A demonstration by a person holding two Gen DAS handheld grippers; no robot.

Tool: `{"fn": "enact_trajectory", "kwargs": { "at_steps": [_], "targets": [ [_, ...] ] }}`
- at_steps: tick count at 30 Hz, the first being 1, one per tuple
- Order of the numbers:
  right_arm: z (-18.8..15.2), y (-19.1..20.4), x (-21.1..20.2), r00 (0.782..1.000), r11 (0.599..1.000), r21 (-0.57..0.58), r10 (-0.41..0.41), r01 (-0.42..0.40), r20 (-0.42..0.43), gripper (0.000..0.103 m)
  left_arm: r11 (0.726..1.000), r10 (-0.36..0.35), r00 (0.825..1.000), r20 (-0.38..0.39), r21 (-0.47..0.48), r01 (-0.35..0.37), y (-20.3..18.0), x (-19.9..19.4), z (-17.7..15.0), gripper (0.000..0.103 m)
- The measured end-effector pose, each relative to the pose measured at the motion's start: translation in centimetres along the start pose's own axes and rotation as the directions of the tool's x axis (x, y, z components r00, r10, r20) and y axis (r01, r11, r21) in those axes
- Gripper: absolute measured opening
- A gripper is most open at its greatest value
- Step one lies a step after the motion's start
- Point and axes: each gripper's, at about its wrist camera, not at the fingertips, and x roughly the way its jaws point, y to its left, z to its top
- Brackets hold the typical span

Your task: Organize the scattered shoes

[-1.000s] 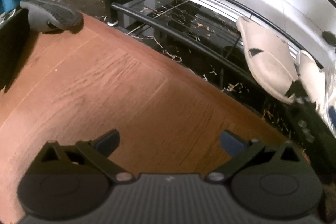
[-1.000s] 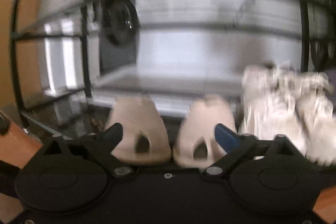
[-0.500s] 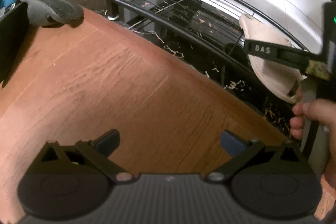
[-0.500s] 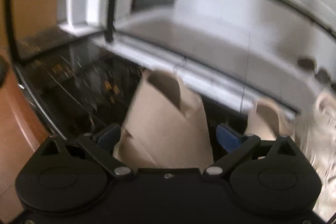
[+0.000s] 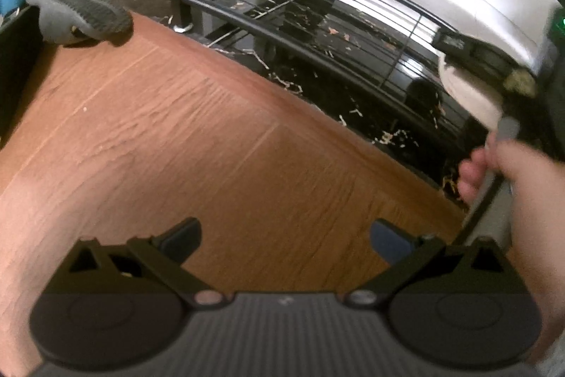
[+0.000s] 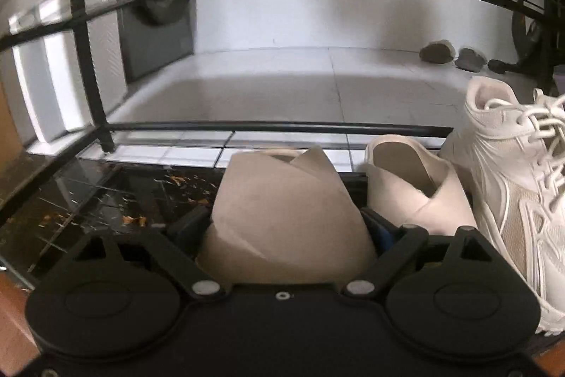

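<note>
My right gripper (image 6: 287,230) clamps a beige slipper (image 6: 286,218) beside its mate (image 6: 413,189), apparently over the rack (image 6: 275,127); my left gripper (image 5: 286,232) gapes wide, empty.

Left wrist view: looks from above the left claw (image 5: 284,241), angled down over the wood floor (image 5: 183,143) toward the black shoe rack (image 5: 317,59).
Right wrist view: low and very near, facing level into the rack's bottom shelf, beige slipper (image 6: 287,214) filling the foreground.
Shared: the rack's lower tier; the slipper, at the left view's right edge.
</note>
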Motion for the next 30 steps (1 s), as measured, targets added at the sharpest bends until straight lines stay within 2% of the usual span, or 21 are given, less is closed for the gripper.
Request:
{"fn": "enact_trajectory", "kwargs": {
  "at_steps": [5, 7, 9, 11, 14, 16, 19, 21, 23, 26, 30],
  "targets": [
    [-0.7, 0.7, -1.0, 0.994, 0.998, 0.017, -0.067, 0.066, 0.086, 0.102, 0.999, 0.009, 1.0, 0.016, 0.049, -0.009, -0.5, 0.2, 0.1, 0.102],
    [-1.1, 0.9, -1.7, 0.989, 0.996, 0.018, -0.089, 0.087, 0.121, 0.103, 0.998, 0.009, 1.0, 0.021, 0.063, -0.01, -0.7, 0.2, 0.1, 0.102],
    [-2.2, 0.8, -4.3, 0.986, 0.997, -0.043, -0.061, 0.068, 0.156, 0.103, 0.995, 0.003, 1.0, 0.03, 0.097, -0.006, -1.2, 0.0, 0.0, 0.102],
    [-3.6, 0.2, -7.4, 0.988, 0.994, -0.098, -0.023, 0.038, 0.152, 0.103, 0.989, -0.01, 0.999, 0.04, 0.151, 0.004, -2.0, -0.3, -0.2, 0.102],
    [-5.3, -1.8, -12.7, 0.991, 0.993, -0.122, 0.012, 0.004, 0.136, 0.103, 0.973, -0.028, 0.999, 0.032, 0.231, 0.02, -3.3, -0.5, -0.6, 0.102],
    [-6.1, -3.8, -16.3, 0.995, 0.995, -0.096, 0.005, 0.004, 0.097, 0.103, 0.957, -0.036, 0.999, 0.018, 0.288, 0.029, -4.2, -0.8, -1.0, 0.102],
    [-6.5, -8.0, -21.9, 0.998, 0.998, 0.015, -0.066, 0.065, 0.013, 0.103, 0.945, -0.067, 0.998, 0.004, 0.32, 0.062, -5.0, -1.7, -1.3, 0.102],
    [-6.9, -10.0, -25.2, 0.995, 0.992, 0.082, -0.101, 0.1, 0.006, 0.103, 0.945, -0.091, 0.996, 0.008, 0.316, 0.084, -5.0, -2.3, -1.5, 0.102],
    [-7.6, -11.5, -28.6, 0.989, 0.981, 0.136, -0.145, 0.141, 0.018, 0.103, 0.938, -0.15, 0.988, 0.037, 0.322, 0.131, -5.0, -4.2, -1.7, 0.102],
    [-9.2, -13.5, -33.7, 0.974, 0.958, 0.201, -0.219, 0.204, 0.053, 0.103, 0.929, -0.177, 0.982, 0.067, 0.342, 0.144, -5.2, -5.7, -2.2, 0.102],
    [-11.6, -15.0, -36.4, 0.956, 0.94, 0.248, -0.268, 0.232, 0.121, 0.103, 0.916, -0.218, 0.972, 0.091, 0.363, 0.172, -5.2, -8.2, -3.3, 0.102]
  ]
}}
